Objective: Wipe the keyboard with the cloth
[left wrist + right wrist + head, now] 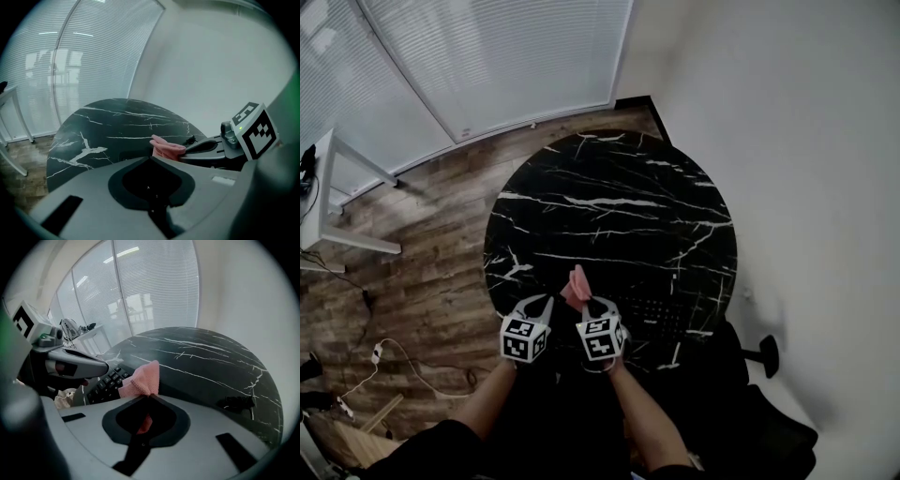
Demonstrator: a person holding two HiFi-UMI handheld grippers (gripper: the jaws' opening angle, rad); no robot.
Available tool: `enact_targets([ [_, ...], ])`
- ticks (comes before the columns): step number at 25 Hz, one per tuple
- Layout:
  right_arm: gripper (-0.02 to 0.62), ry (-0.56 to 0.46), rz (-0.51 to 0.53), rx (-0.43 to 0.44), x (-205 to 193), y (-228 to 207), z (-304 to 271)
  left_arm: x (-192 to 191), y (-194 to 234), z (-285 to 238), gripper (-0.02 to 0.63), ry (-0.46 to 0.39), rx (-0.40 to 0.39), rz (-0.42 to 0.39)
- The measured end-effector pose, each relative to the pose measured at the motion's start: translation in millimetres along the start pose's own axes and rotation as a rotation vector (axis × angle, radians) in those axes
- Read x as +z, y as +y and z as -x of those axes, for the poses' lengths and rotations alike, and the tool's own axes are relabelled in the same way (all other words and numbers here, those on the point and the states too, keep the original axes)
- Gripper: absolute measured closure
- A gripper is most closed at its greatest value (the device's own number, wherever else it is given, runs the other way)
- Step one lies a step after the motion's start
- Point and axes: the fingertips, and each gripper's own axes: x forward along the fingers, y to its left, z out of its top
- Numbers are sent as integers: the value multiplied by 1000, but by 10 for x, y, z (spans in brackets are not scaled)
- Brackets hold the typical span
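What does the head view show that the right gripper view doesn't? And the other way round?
Only the head view shows the wooden floor, the person's arms and a black chair. Only the right gripper view shows the right gripper with its jaws shut on the pink cloth, and the single keys of the keyboard. Both show the round black table, the pink cloth, the keyboard and the window blinds.
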Motion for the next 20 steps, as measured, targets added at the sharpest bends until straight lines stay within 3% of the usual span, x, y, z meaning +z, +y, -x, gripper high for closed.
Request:
enact_targets([
  [20, 591, -14, -32, -43, -379, -642, 315, -45, -725, -310, 606, 46, -40, -61],
])
